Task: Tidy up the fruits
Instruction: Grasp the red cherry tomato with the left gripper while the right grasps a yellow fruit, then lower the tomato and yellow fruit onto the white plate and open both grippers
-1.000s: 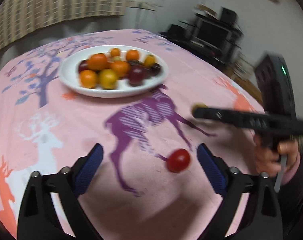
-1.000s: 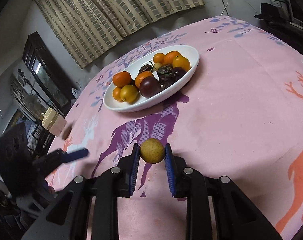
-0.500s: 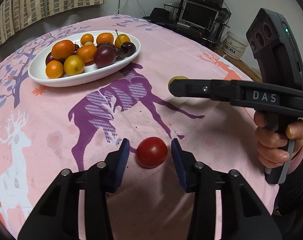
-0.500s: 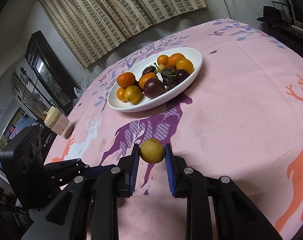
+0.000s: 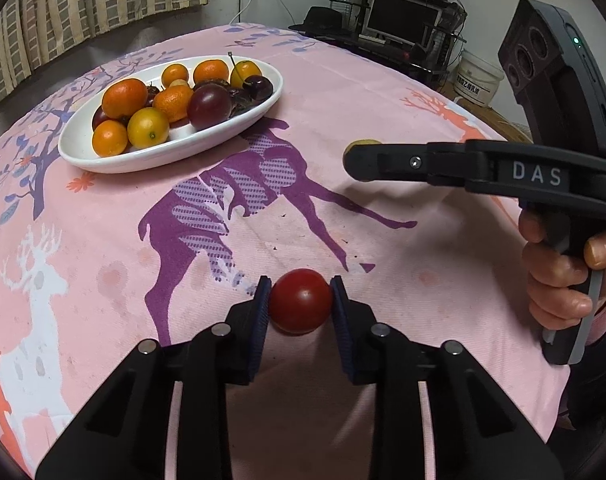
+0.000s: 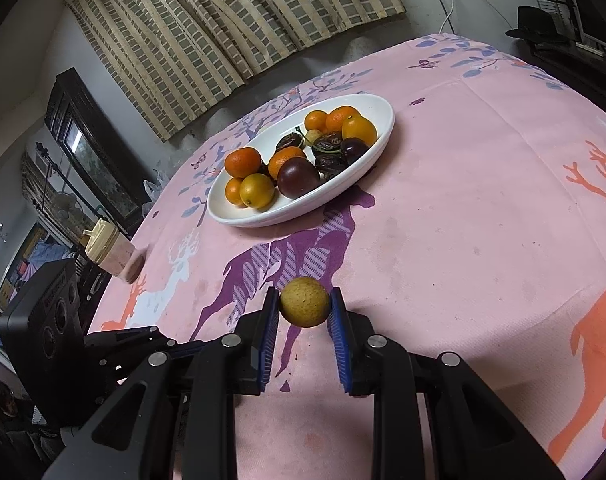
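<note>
Left wrist view shows the left gripper (image 5: 300, 300), its jaws having just closed, clamped on the cherry tomato (image 5: 300, 306) on the pink tablecloth (image 5: 383, 92), while the right gripper (image 6: 304, 307) grips a yellow-brown fruit (image 6: 304, 306), so both seem ready for the white plate (image 5: 175, 148).

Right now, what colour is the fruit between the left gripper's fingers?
Deep red: a small round fruit, best seen in the left wrist view.
</note>
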Motion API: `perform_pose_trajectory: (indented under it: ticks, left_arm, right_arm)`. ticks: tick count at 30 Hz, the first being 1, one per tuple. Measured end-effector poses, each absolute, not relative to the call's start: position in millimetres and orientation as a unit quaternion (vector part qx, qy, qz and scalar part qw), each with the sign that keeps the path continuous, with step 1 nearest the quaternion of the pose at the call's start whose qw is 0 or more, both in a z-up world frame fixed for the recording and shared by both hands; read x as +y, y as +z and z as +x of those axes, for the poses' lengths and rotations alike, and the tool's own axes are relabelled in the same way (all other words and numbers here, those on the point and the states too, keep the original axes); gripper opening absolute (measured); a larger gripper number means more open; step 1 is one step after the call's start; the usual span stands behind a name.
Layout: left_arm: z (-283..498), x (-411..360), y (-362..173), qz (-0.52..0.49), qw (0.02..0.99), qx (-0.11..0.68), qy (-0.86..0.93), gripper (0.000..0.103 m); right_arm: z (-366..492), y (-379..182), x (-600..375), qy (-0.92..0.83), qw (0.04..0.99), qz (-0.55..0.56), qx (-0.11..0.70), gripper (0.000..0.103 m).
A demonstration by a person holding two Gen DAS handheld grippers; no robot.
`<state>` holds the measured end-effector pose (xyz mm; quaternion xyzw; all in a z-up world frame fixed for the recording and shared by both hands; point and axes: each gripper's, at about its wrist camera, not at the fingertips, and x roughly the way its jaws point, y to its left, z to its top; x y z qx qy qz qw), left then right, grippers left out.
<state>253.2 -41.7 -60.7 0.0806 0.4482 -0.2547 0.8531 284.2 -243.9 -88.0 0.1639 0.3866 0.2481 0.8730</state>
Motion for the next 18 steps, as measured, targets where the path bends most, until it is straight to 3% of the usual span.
perform_pose_trajectory:
  ticks: [9, 14, 18]
  left_arm:
    - [289, -5, -12, 0.045, 0.877, 0.412, -0.245, 0.029]
    - [352, 21, 31, 0.020, 0.908, 0.370, -0.194, 0.029]
    - [413, 24, 36, 0.022, 0.921, 0.359, -0.150, 0.029]
  right_arm:
    - [318, -47, -229, 0.255, 0.890, 0.143, 0.352, 0.026]
    - [369, -26, -218, 0.238, 0.905, 0.131, 0.326, 0.026]
    - [421, -31, -205, 0.222, 0.907, 0.120, 0.338, 0.026]
